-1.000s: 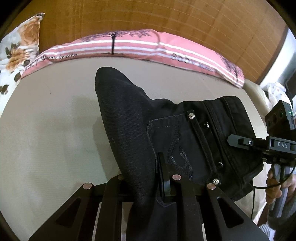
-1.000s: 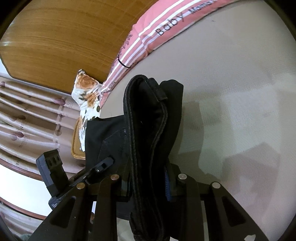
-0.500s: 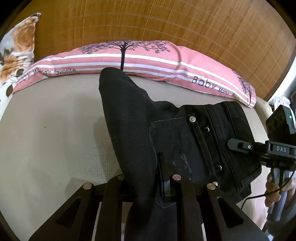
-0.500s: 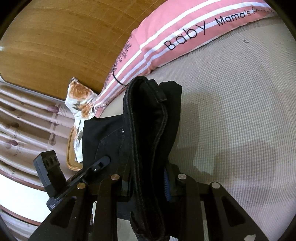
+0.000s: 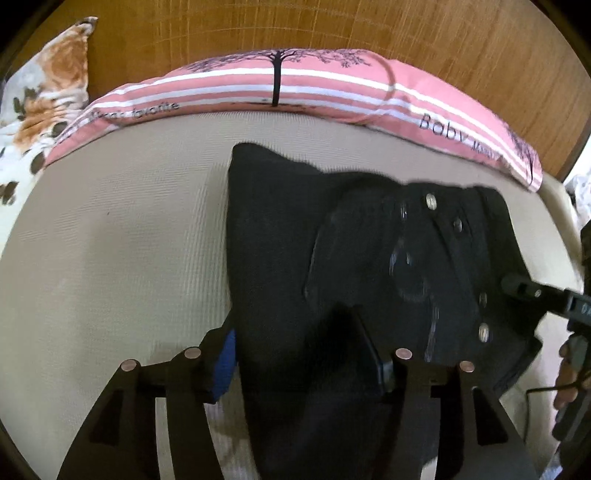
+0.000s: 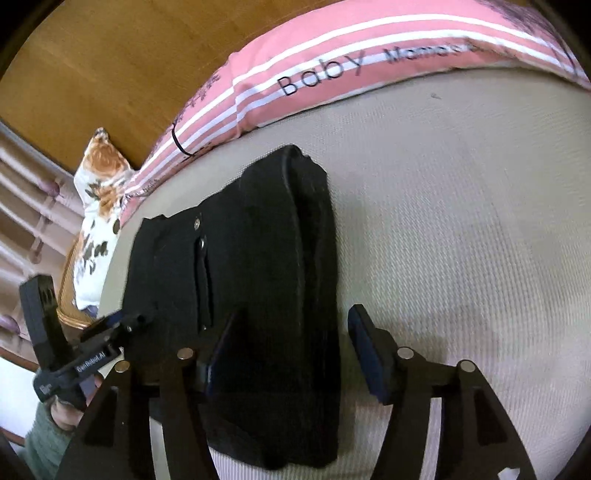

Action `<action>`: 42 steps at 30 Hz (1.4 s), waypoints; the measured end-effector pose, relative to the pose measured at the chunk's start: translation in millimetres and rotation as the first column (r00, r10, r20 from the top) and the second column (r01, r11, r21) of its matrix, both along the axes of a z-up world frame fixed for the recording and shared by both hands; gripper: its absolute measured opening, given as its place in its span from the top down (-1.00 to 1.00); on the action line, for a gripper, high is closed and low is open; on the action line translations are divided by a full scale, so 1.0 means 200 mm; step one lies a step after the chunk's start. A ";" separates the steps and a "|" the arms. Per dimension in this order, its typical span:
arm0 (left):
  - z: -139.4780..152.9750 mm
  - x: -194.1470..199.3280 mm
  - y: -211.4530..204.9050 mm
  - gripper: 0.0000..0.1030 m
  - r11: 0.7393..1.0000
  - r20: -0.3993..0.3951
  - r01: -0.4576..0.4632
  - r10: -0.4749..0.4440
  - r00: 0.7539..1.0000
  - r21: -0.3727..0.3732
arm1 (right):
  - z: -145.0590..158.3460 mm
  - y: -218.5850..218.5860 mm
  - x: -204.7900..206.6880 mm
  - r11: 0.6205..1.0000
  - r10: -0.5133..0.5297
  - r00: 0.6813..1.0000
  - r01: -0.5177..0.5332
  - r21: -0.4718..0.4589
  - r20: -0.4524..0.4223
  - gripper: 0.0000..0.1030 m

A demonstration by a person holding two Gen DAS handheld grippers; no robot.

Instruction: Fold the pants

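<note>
The black pants (image 5: 332, 280) lie folded into a compact bundle on the beige bed (image 5: 110, 258), waistband and rivets facing up, so the fold looks laid down and this is the release step. Both grippers have just been opening: the left gripper (image 5: 299, 354) stands spread with the cloth between its fingers but no longer pinched, and the right gripper (image 6: 291, 350) is likewise spread astride the thick folded edge. Next, I judge, each should draw back without dragging the fabric, then smooth or fold once more. A pink striped pillow (image 6: 332, 74) lies along the wooden headboard (image 5: 369, 29), with a floral pillow (image 5: 48, 92) beside it
</note>
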State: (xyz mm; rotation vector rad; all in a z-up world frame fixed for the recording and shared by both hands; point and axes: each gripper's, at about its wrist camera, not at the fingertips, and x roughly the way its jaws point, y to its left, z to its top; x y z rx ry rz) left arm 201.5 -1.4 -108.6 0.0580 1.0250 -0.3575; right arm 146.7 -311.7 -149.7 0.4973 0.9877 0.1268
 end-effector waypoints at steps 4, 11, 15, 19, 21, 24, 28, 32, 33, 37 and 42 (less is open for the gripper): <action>0.03 -0.15 0.03 -0.13 0.996 0.029 -0.062 0.060 0.998 0.071 | 0.06 0.00 -0.15 0.999 -0.042 0.999 0.043 -0.031 0.027 -0.17; 0.14 -0.45 0.01 -0.28 0.980 0.105 -0.136 0.121 0.987 0.148 | 0.25 0.16 -0.35 0.981 -0.038 0.994 0.057 -0.184 0.106 -0.48; 0.21 -0.60 -0.01 -0.46 0.980 0.129 -0.144 0.126 0.984 0.138 | 0.33 0.32 -0.46 0.948 0.001 0.989 0.046 -0.315 0.149 -0.68; 0.25 -0.73 -0.01 -0.55 0.980 0.137 -0.156 0.139 0.981 0.124 | 0.38 0.44 -0.60 0.929 0.031 0.981 0.044 -0.369 0.194 -0.86; 0.26 -0.80 0.00 -0.60 0.979 0.137 -0.167 0.151 0.979 0.114 | 0.39 0.48 -0.64 0.924 0.032 0.978 0.050 -0.379 0.207 -0.90; 0.27 -0.88 0.01 -0.67 0.978 0.145 -0.178 0.162 0.976 0.110 | 0.39 0.52 -0.72 0.906 0.037 0.975 0.060 -0.418 0.219 -0.95; 0.27 -0.96 0.02 -0.68 0.973 0.167 -0.201 0.181 0.969 0.112 | 0.39 0.58 -0.78 0.898 0.054 0.973 0.051 -0.437 0.226 -0.96; 0.28 -1.02 0.02 -0.68 0.970 0.184 -0.213 0.191 0.964 0.114 | 0.40 0.62 -0.84 0.888 0.069 0.969 0.048 -0.457 0.235 -0.96; 0.29 -1.03 0.02 -0.68 0.971 0.185 -0.212 0.189 0.964 0.110 | 0.40 0.63 -0.85 0.887 0.068 0.969 0.051 -0.460 0.239 -0.97; 0.30 -1.07 0.02 -0.68 0.970 0.190 -0.220 0.198 0.962 0.102 | 0.41 0.63 -0.87 0.889 0.059 0.968 0.059 -0.453 0.244 -0.98; 0.31 -1.09 0.01 -0.68 0.970 0.201 -0.220 0.196 0.960 0.107 | 0.41 0.63 -0.89 0.893 0.057 0.969 0.058 -0.447 0.239 -0.98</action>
